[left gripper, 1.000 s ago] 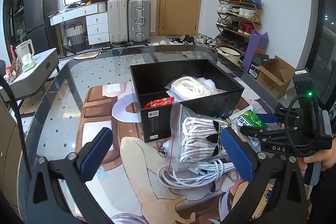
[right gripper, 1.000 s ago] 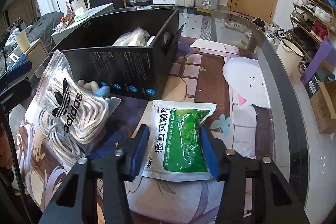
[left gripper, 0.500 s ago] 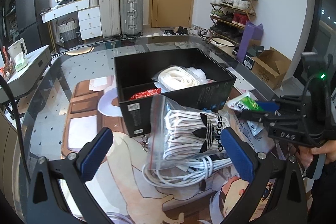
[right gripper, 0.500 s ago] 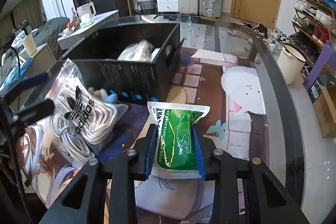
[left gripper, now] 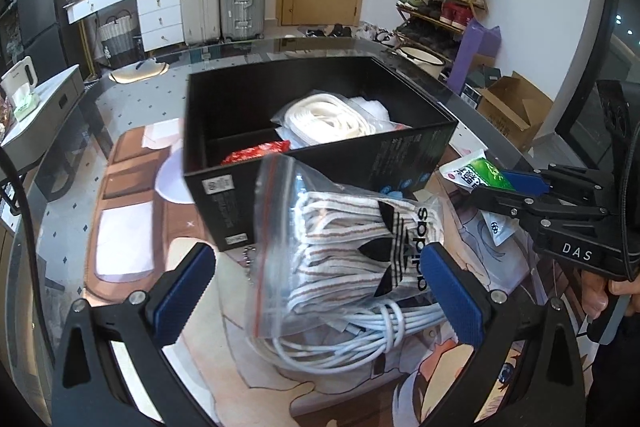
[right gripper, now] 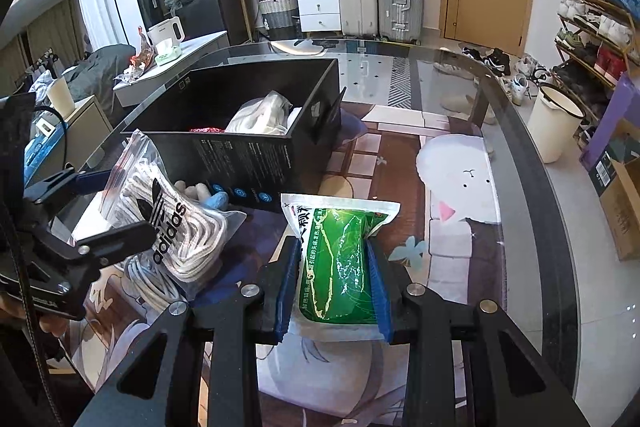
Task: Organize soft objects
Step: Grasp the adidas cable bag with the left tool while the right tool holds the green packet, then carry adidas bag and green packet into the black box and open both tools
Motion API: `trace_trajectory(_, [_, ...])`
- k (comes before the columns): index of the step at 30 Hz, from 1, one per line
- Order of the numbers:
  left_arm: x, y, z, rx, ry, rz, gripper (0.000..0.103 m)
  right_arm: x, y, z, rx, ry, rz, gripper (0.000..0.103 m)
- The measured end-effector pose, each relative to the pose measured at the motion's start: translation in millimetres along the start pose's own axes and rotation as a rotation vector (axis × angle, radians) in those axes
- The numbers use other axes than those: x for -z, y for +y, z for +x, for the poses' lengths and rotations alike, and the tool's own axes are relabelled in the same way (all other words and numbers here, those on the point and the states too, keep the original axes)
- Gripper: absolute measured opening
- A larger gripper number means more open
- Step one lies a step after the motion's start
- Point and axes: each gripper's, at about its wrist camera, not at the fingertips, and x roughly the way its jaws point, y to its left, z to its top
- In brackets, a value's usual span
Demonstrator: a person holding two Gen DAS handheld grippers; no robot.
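A clear zip bag of striped white socks (left gripper: 360, 251) lies on a coil of white cable (left gripper: 352, 335), just in front of the black box (left gripper: 320, 163). My left gripper (left gripper: 318, 291) is open, its blue pads wide on either side of the bag and not pressing it. In the right wrist view the same bag (right gripper: 160, 215) sits between the left gripper's fingers (right gripper: 116, 235). My right gripper (right gripper: 334, 267) is shut on a green and white sachet (right gripper: 340, 251), which bulges between the pads. From the left wrist view the sachet (left gripper: 480, 173) shows at the right.
The black box (right gripper: 240, 163) holds a bagged white bundle (left gripper: 328, 115) and a red packet (left gripper: 256, 157). A keychain (left gripper: 248, 255) lies by its front corner, small blue and white items (right gripper: 208, 197) against its wall. The glass table's curved edge (right gripper: 532, 187) runs on the right.
My right gripper's pads have closed onto the green sachet and raised it a little. My left gripper has come closer and lower over the sock bag, still open.
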Motion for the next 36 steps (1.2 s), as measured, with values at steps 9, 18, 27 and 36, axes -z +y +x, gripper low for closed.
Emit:
trace_trajectory(9, [0,-9,2,0.056,-0.011,0.037,0.068,2,0,4,0.000,0.003,0.006,0.033])
trace_trajectory(18, [2,-2,-21,0.130,-0.069,0.008,0.023,0,-1,2,-0.004,-0.009,0.006,0.033])
trace_trajectory(27, [3,-2,-40,0.162,-0.105,0.008,0.014,-3,1,-6,-0.013,-0.042,0.004,0.033])
trace_trajectory(36, [-3,3,-60,0.173,-0.159,-0.001,0.012,-7,3,-19,-0.026,-0.083,-0.001,0.033])
